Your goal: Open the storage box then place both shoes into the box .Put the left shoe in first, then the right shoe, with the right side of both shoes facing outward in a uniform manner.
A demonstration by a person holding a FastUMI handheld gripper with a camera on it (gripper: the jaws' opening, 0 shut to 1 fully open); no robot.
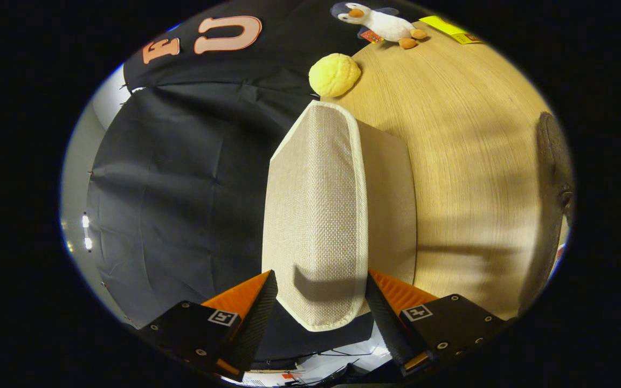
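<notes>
Gripper (321, 302) is rolled on its side, so the table (467, 161) reads as a wall on one flank. Storage box (391, 205) stands on that wood table, near the edge that borders the black booth cloth (181, 188). The woven fabric lid flap (316, 215) with pale piping sits between the two fingers; both fingertips look pressed against its opposite hems, so the gripper appears clamped on the flap, lid partly raised.

Handling guess: flap is light and soft-stiff, fabric over a board, coarse weave, so grip friction should be good. It will likely flex and pivot on a fabric hinge rather than lift rigidly. Best hold looks like the free end at the piped border, where it is now. Box body looks light too, may drag if pulled sideways.

Far corner of table: yellow plush ball (335, 74), penguin toy (383, 21), yellow card (450, 29). Dark rounded object (553, 178) further along the table, possibly a shoe; cannot tell.
</notes>
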